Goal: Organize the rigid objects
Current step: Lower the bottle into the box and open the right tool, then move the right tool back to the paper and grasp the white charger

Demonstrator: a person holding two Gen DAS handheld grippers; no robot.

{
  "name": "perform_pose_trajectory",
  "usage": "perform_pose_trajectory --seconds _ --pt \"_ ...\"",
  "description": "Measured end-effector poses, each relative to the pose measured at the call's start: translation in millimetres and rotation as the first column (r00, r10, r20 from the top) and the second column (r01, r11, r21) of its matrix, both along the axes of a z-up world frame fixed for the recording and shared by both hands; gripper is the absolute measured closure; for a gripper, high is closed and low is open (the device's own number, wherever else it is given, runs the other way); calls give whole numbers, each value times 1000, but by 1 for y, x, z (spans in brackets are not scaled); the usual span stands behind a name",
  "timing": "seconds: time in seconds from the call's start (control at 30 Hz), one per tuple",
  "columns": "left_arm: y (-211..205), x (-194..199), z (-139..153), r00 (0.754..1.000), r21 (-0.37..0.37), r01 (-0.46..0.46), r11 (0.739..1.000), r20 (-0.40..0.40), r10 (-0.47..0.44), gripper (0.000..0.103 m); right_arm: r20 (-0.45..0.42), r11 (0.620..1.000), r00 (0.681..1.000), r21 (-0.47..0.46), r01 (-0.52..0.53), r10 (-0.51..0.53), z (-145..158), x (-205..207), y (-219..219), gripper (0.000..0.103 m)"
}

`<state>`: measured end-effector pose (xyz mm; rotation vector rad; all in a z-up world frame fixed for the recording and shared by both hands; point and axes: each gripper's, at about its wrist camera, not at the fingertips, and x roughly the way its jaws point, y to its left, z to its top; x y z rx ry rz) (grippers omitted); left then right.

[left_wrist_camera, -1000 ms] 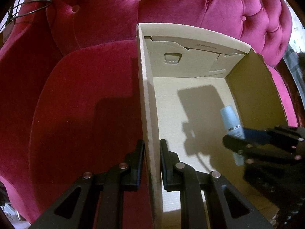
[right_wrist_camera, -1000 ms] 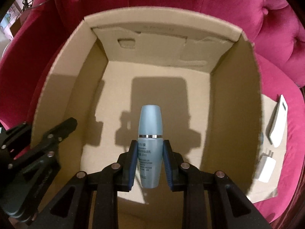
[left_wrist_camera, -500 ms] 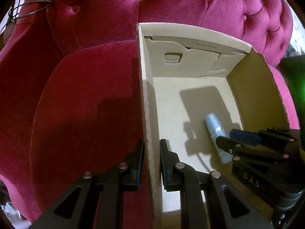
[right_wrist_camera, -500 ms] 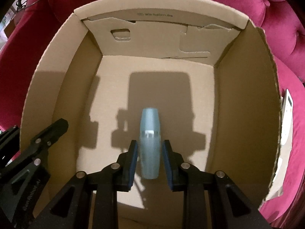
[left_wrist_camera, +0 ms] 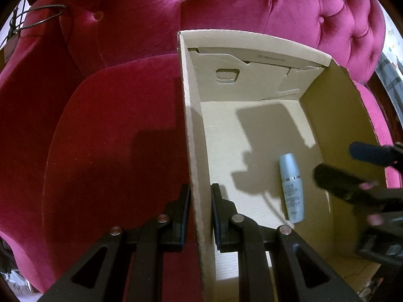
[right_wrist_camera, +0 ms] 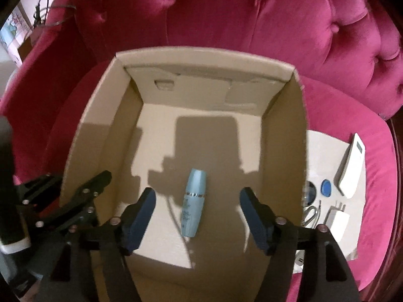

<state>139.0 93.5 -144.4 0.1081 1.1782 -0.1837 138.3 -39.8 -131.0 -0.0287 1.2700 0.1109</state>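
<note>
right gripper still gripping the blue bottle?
No: the right gripper, jaws just opened, stands clear of the blue bottle lying on the cardboard box floor.

So the cardboard box (right_wrist_camera: pixel 284 136) sits on the seat of the armchair (right_wrist_camera: pixel 252 25), with the chair's back right behind its far wall. Inside, a bottle (right_wrist_camera: pixel 192 202) lies flat on the box floor, cap toward the far wall, roughly in the middle and a bit toward the near side. The right gripper (right_wrist_camera: pixel 197 215) hangs over it, one finger on each side of the bottle, not touching. The left gripper (left_wrist_camera: pixel 199 211) straddles the box's left wall (one finger inside, one outside). To the right of the box, on a flat sheet (right_wrist_camera: pixel 325 151) on the seat, lie a remote (right_wrist_camera: pixel 351 166), a charger plug (right_wrist_camera: pixel 336 222) and a cable (right_wrist_camera: pixel 312 215).
</note>
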Motion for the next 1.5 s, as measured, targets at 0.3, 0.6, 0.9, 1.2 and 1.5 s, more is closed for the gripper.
perform_pose_trajectory --seconds 0.3,0.6,0.9,1.2,1.5 --pt "1 -1 0 1000 -4 -5 1000 -3 5 86 56 1000 998 -11 26 -25 33 7 -23 1" --pt "6 5 0 1000 -12 -13 1000 -11 13 86 100 996 993 -63 64 -57 58 -3 -74 0" --pt "6 5 -1 1000 -6 -10 1000 -7 10 86 103 980 984 -125 155 -142 57 -8 -148 0" --pt "6 4 0 1000 -6 -11 1000 -8 11 86 63 959 971 -151 239 -232 21 -14 -198 0" --pt "2 4 -2 1000 8 -9 1000 -7 9 86 14 945 958 -159 285 -286 -21 -17 -227 0"
